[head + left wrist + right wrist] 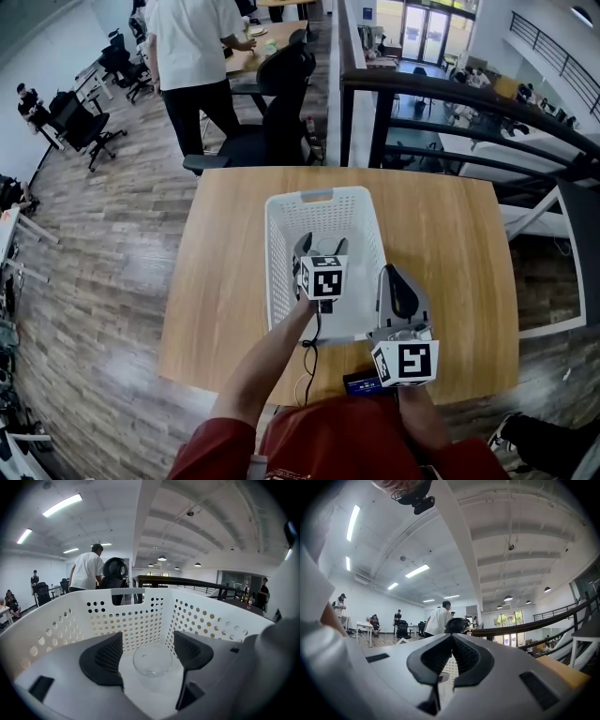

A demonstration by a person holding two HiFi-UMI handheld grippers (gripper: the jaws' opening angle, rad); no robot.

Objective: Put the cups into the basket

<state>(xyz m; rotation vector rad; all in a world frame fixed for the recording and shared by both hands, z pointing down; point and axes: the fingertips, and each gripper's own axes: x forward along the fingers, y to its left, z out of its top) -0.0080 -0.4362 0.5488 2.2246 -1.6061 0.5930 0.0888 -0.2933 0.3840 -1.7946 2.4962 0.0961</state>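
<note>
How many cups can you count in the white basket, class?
1. A clear cup sits on the basket floor, between the left gripper's open fingers. Others may be hidden beneath that gripper in the head view.

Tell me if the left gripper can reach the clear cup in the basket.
Probably yes: the left gripper is inside the basket, jaws apart, with the clear cup just ahead and nothing between.

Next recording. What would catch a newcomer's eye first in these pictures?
The white basket in the middle of the wooden table draws the eye, with the left gripper reaching into it, jaws apart. On the basket's floor, just beyond those jaws, sits a clear glass cup. The right gripper is shut and empty by the basket's near right corner.
</note>
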